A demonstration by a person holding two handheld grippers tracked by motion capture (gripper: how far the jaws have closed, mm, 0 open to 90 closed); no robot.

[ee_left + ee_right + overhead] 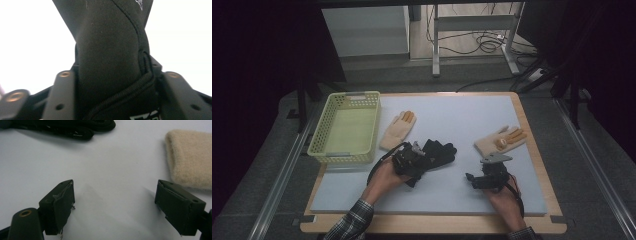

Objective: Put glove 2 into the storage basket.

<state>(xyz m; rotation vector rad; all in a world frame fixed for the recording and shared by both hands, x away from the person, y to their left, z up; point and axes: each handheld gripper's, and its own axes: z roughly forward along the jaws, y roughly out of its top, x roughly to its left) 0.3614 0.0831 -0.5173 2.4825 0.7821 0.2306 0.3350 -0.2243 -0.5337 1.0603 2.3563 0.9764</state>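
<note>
a: what does the black glove (pixel 438 151) look like?

b: dark knit fabric with a stitched seam down the side and a bit of white print near the cuff. it lies near the middle of the desk (pixel 452 190), fingers pointing away from the person. in the left gripper view the cuff end (pixel 110 62) bunches up between the two black jaws.

a: so the left hand-held gripper (pixel 408 161) has it?

b: yes, the jaws are pressed in on the cuff from both sides, clamped on the cloth.

a: and the right hand-held gripper (pixel 473 179)?

b: its jaws stand wide apart with bare surface between them, gripping nothing. it sits low over the desk, near the front edge.

a: what lies around the glove?

b: a beige glove (pixel 398 129) with orange fingertips just to its left, and a second beige glove (pixel 501 140) well to the right, beside the right hand-held gripper. in the right gripper view its fuzzy cuff (pixel 190 157) is close to one jaw. a pale yellow-green plastic basket (pixel 362 98) stands at the left end.

a: and the surface, the room?

b: a pale blue-grey mat (pixel 462 115) covers a wooden desk top. beyond it, a grey floor, metal table legs (pixel 435 45) and loose cables (pixel 484 42); the sides are dark.
</note>
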